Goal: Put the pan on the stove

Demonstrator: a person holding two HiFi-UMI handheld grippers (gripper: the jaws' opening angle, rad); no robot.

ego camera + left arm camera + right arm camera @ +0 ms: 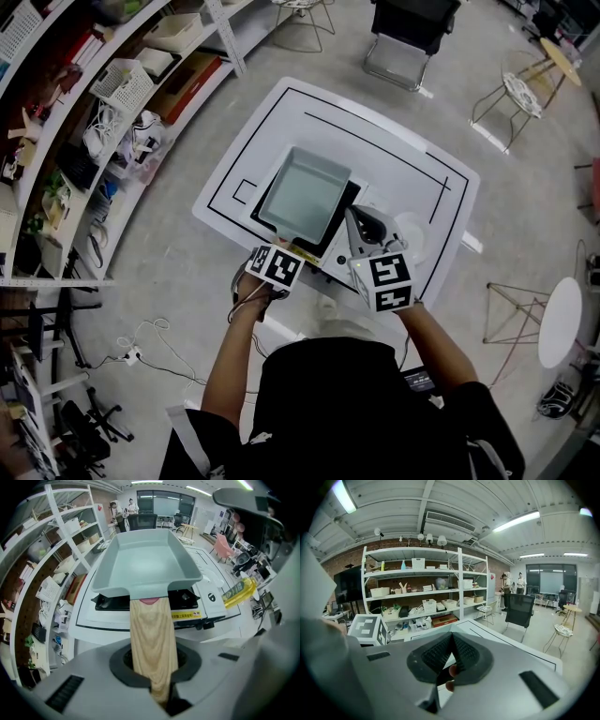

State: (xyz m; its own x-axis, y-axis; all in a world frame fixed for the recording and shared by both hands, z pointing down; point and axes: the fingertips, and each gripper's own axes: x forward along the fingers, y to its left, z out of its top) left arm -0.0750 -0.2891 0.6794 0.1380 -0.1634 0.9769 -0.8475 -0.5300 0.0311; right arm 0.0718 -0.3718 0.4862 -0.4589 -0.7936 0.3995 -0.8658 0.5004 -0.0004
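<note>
A grey square pan (pixel 305 192) with a pale wooden handle (pixel 152 634) is over the black stove (pixel 346 202) on the white table (pixel 403 150). My left gripper (pixel 292 246) is shut on that handle; in the left gripper view the handle runs back between the jaws of the left gripper (pixel 157 672). The pan (pixel 145 564) covers most of the stove (pixel 183 599); I cannot tell whether it touches the burner. My right gripper (pixel 361 230) is held beside the stove's right side, raised and pointing across the room. The right gripper (pixel 451 660) is shut with nothing in it.
A yellow packet (pixel 239 592) lies right of the stove's white knob panel (pixel 211 597). Shelving with baskets and boxes (pixel 122 94) runs along the left. A black chair (pixel 412 28), wire stools (pixel 511 94) and a round white side table (pixel 561 319) stand around the table.
</note>
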